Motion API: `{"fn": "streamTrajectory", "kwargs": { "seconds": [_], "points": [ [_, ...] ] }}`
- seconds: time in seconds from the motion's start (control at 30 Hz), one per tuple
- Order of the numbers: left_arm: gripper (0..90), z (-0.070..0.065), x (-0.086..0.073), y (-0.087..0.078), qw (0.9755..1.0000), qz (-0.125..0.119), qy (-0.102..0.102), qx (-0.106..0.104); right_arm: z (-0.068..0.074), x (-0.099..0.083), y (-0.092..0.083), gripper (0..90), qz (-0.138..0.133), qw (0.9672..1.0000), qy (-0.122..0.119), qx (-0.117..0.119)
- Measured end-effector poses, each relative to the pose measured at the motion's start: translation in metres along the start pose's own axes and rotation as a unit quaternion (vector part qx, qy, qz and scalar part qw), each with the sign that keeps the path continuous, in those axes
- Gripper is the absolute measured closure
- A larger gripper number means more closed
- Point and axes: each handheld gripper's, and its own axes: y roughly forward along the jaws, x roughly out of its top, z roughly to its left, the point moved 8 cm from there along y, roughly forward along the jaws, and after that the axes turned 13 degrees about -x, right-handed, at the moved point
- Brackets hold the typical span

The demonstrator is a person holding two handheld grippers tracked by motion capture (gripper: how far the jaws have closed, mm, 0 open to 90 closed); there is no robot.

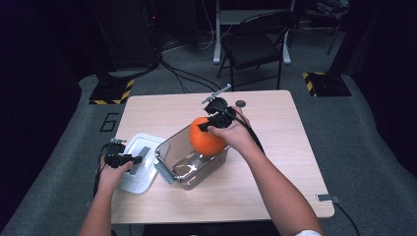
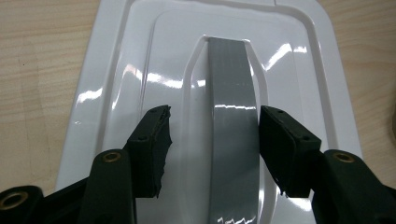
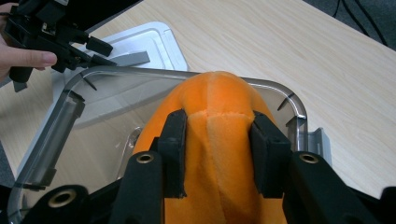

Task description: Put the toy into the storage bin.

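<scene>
An orange plush pumpkin [image 1: 206, 140] [image 3: 219, 93] hangs partly inside a clear plastic container [image 1: 194, 172] [image 3: 51, 135] at the table's middle. My right gripper [image 1: 204, 127] [image 3: 217, 119] is shut on it, and the pads pinch a fold of its top. The container's white lid [image 1: 142, 142] [image 2: 121, 70] [image 3: 154, 35] lies flat on the table to the left. My left gripper [image 1: 136, 160] [image 2: 215, 116] [image 3: 100, 53] stands open astride the lid's grey handle [image 2: 233, 93]. Its left pad is well clear of the handle, its right pad close beside it.
A small dark round object [image 1: 240, 103] lies on the wooden table [image 1: 275, 162] behind the right hand. A grey clip [image 1: 327, 198] sits at the front right edge. Beyond the table stand a folding chair [image 1: 255, 46] and two yellow-striped base plates [image 1: 112, 92].
</scene>
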Motion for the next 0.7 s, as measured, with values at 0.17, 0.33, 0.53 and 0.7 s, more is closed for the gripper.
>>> {"fn": "streamTrajectory", "kwargs": {
  "seconds": [0.17, 0.33, 0.53, 0.7],
  "points": [
    [44.0, 0.000, 0.000, 0.000, 1.0000, 0.000, 0.001, 0.000, 0.003, -0.007, 0.011, 60.6, 0.015, 0.9999, -0.003, 0.000],
    [44.0, 0.000, 0.000, 0.000, 1.0000, 0.001, 0.001, 0.000, 0.003, -0.012, 0.018, 60.4, 0.020, 0.9998, 0.000, 0.001],
    [44.1, 0.000, 0.000, 0.000, 1.0000, 0.001, -0.001, 0.000, 0.005, -0.015, 0.025, 60.1, 0.020, 0.9998, 0.003, 0.000],
    [44.0, 0.001, 0.000, 0.000, 1.0000, 0.002, 0.005, 0.004, 0.004, -0.019, 0.029, 59.9, 0.020, 0.9998, 0.001, -0.002]
  ]
}}
